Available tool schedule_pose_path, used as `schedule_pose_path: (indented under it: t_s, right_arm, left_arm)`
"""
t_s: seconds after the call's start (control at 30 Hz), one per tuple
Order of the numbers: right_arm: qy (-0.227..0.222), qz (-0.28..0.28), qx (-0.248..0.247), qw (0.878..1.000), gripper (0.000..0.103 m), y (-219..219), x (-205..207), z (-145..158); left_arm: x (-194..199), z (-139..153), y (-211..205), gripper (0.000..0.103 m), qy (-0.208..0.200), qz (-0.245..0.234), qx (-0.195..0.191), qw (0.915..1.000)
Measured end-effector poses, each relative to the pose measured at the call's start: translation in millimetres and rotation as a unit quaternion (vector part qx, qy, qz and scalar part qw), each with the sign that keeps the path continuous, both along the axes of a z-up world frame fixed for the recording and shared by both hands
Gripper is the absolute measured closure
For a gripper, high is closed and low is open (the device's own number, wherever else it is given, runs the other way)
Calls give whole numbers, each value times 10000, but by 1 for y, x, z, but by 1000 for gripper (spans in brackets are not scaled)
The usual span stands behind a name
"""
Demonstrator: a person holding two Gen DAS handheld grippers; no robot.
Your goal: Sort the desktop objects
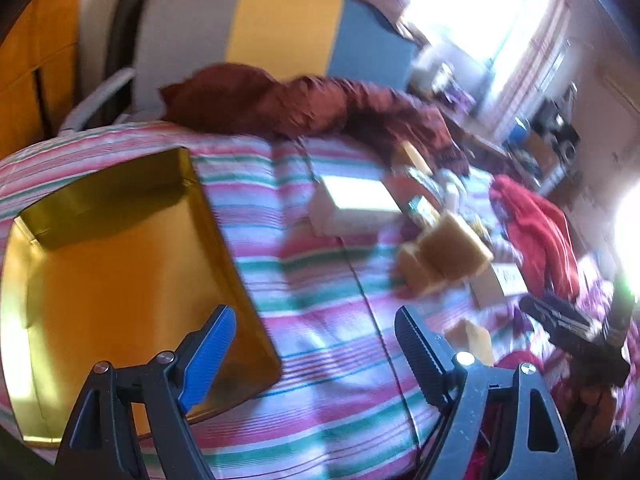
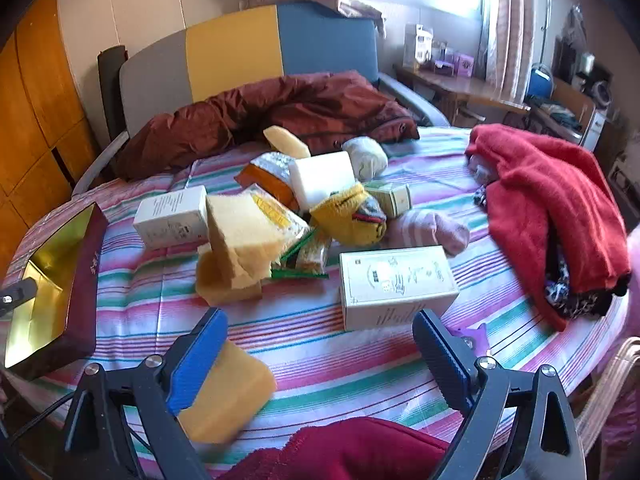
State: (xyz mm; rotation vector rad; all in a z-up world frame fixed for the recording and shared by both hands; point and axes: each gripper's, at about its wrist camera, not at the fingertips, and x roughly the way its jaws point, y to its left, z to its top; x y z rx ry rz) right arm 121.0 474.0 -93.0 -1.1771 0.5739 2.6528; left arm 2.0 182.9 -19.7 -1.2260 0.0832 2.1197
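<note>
Your left view is smearing with blur — the pile of sponges and cartons is hard to read there. The striped bedspread is lying soft under everything. The shiny gold tray is sitting under your wide-open left gripper. Your right gripper is gaping too, a porous yellow sponge against its blue pad, the far edge blurred.

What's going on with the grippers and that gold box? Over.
Both hand-held grippers open, left, right. Sponge block against right's blue pad, unclamped. Gold box holds nothing. Pile still unsorted.
</note>
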Motion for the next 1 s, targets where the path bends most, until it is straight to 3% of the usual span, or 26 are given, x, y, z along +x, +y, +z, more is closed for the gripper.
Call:
schedule_pose_path:
  t_s: [0.2,0.27,0.5,0.57,0.63,0.7,0.83,1.0]
  right_arm:
    - [125,559,-26,9984,10,-15,-37,0]
    - [158,734,85,9971,10,-21,-51,1]
    - [134,1300,330,9909,11,-24,-97,-12]
    - [121,1457,342,9887,18,-25,-104,-17]
    - [60,1564,268,9873,34,-26,-109,-25]
    - [30,1646,176,9862,37,-26,-110,-29]
    - [133,1750,118,9844,52,-29,-109,-27]
    - [222,1860,14,9823,58,-30,-108,-25]
  left_arm:
    - [-7,-6,35,20,2,-888,-235,9958]
    - [-12,-6,46,20,120,-1033,-466,9935]
    - [-40,-1,77,16,527,-1457,-746,9851]
    - [-47,-2,89,16,649,-1623,-876,9807]
    - [-53,-6,101,16,712,-1788,-984,9764]
    - [-59,-11,114,16,836,-1928,-1189,9704]
    - [-72,-21,133,16,917,-2151,-1389,9623]
    - [-86,-29,153,17,1033,-2429,-1587,9514]
